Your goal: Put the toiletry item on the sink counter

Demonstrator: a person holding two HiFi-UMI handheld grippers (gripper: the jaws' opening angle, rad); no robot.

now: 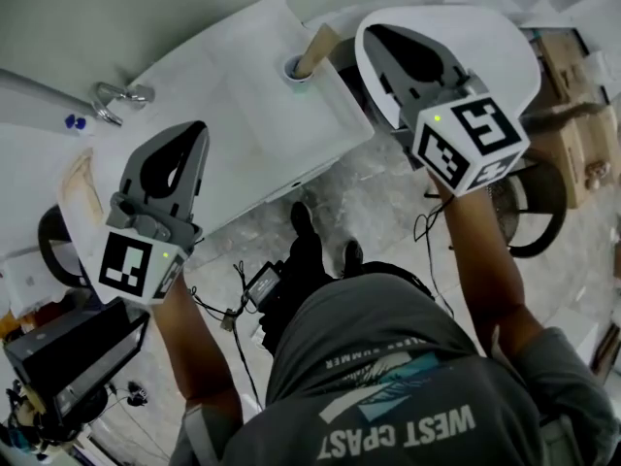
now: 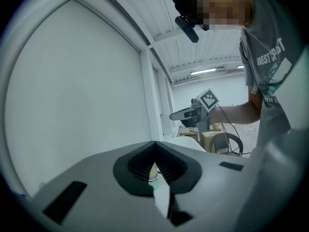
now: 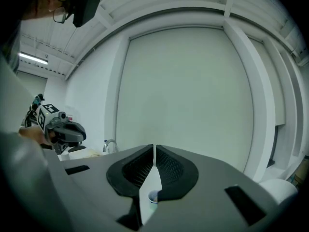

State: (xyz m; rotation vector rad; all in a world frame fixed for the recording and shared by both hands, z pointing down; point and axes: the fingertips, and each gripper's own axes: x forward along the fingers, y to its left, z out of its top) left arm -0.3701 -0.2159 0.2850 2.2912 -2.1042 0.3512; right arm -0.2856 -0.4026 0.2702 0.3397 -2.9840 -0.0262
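The left claw [image 2: 154, 143] is clenched, pads meeting at the tips with nothing gripped. The right claw [image 3: 154, 147] is clenched too, only a thin slit showing between its pads, and it holds nothing. Both are raised above the white worktop [image 1: 257, 115]. The toiletry item [image 1: 316, 49], a tan tube, stands tilted in a small white cup [image 1: 295, 70] on the worktop's far corner. It is just to the left of the right claw's tip and well ahead and right of the left claw (each claw's own view catches it through the gap below its pads). A chrome faucet [image 1: 118, 96] sits ahead and left of the left claw. Cardboard boxes [image 1: 572, 115] lie right of the right claw.
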